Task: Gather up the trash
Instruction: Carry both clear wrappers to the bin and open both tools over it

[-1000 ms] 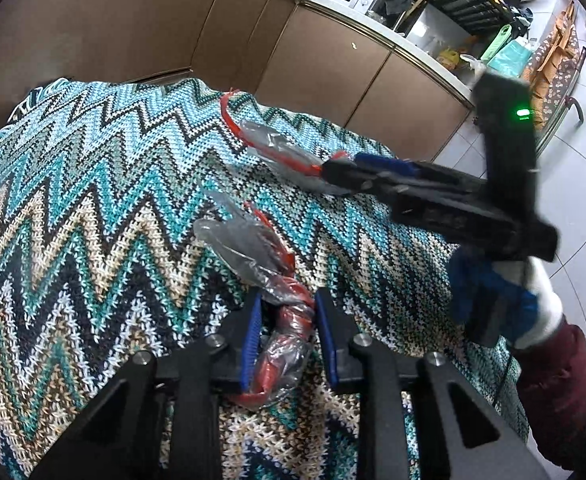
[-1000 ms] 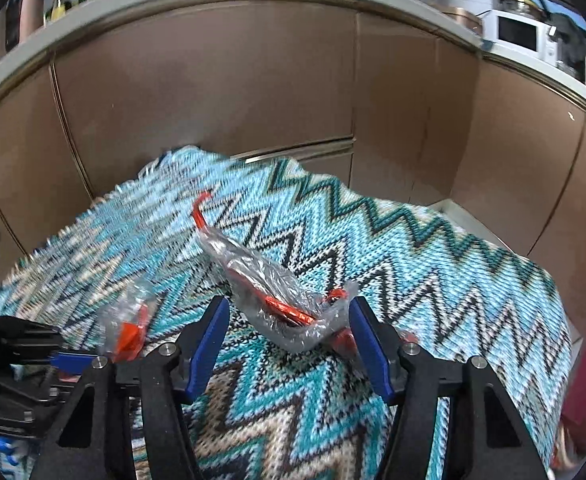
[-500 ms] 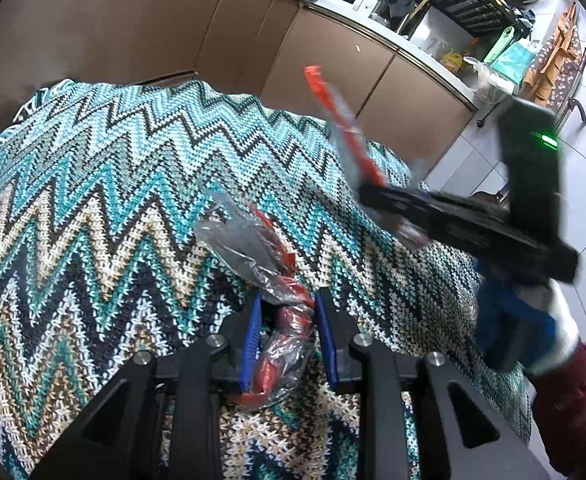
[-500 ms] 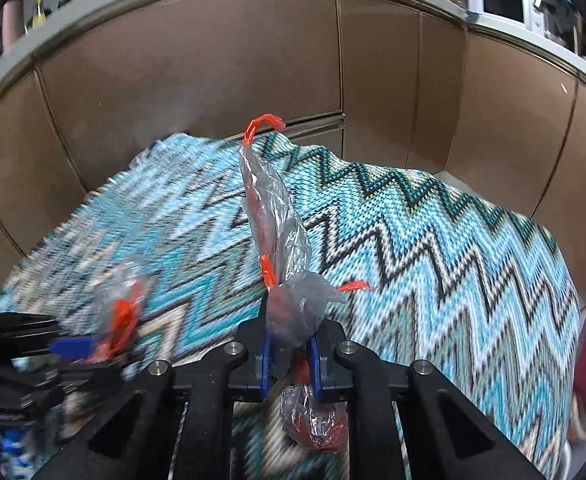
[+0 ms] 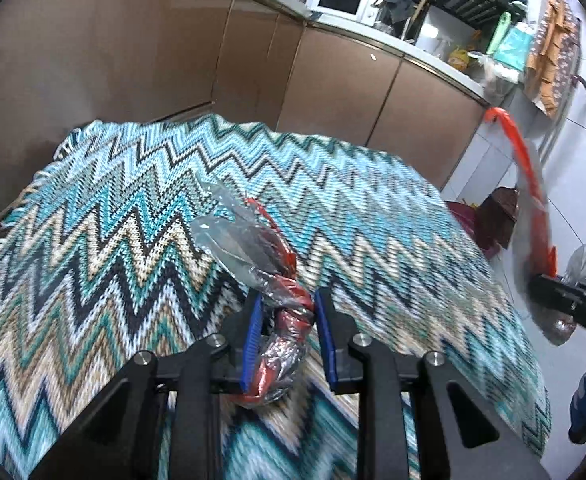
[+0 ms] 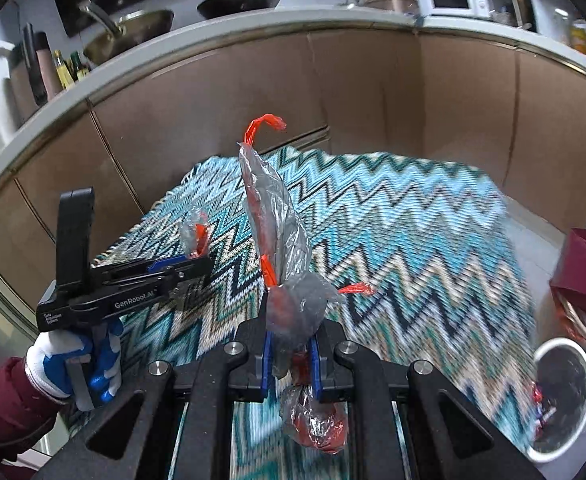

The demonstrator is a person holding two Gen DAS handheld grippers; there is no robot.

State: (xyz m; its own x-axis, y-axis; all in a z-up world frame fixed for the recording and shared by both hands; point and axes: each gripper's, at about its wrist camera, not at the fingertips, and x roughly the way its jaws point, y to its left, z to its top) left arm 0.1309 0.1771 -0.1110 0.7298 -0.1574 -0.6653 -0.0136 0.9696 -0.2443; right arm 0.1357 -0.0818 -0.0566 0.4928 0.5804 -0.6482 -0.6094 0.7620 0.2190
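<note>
My left tool [image 5: 287,330] is narrowed onto a crumpled clear wrapper with red bands [image 5: 271,280]; its blue pads [image 5: 253,342] press the twisted middle of it, with the loose upper part sticking out ahead of the tips and a bunched end hanging below them. From the right wrist view I see this same tool [image 6: 203,262] at the left, side on, held by a hand in a white and blue glove [image 6: 75,364] with a dark red sleeve [image 6: 7,404], the bit of wrapper [image 6: 195,236] poking up from its tip.

My right tool [image 6: 291,354] is closed nearly all the way on a second clear wrapper with a red strip [image 6: 275,232]. The long part stands upright above the tips, its red end curling over at the top, and a wadded lump [image 6: 317,426] hangs beneath. In the left wrist view that tool [image 5: 549,290] sits at the right edge, off the side of the desk, the wrapper [image 5: 529,184] arcing up from it.

Both wrappers are held above the desk, which is covered by a zigzag knitted cloth [image 6: 413,240] in teal, white and black. At the near right, below the desk edge, stands a round white bin [image 6: 561,396] with scraps inside. Brown cabinet doors [image 5: 133,52] run along the far side.
</note>
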